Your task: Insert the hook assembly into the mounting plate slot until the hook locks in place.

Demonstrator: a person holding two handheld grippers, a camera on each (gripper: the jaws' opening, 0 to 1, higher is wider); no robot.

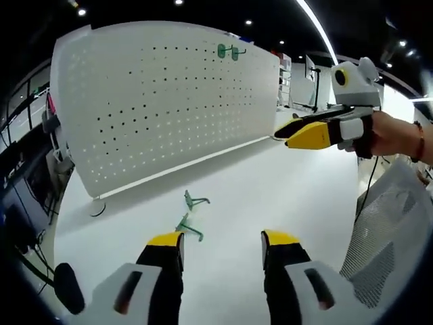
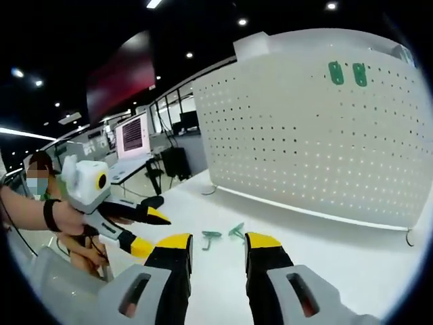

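I count two small green wire hooks lying loose on the white table (image 1: 270,196): the nearer hook (image 1: 189,227) sits just ahead of my left tool (image 1: 222,245), and the farther hook (image 1: 195,200) lies a little beyond it, the two close together but apart. In the right gripper view the same pair shows between and just above my right tool's (image 2: 218,245) yellow tips, one hook (image 2: 211,237) to the left and the other (image 2: 237,231) beside it.

Two more green hooks (image 1: 231,51) already hang side by side near the top edge of the tall white perforated mounting board (image 1: 162,101), which stands upright at the far side of the table, curved by the lens. From the right gripper view they read as two short green tabs (image 2: 346,73) high on the board (image 2: 304,135). So four hooks in all, one board, one table.

The loose hooks are thin bent green wire with a flat base end and an angled arm; finer detail is too small to make out.

My left tool is open, its black jaws with yellow tips spread wide and holding nothing, hovering over the table. My right tool is open too, jaws parted and empty. Each tool shows in the other's view, held in my hand (image 1: 392,134) above the table, with its jaws slightly parted. A strap circles my left wrist (image 2: 50,214).
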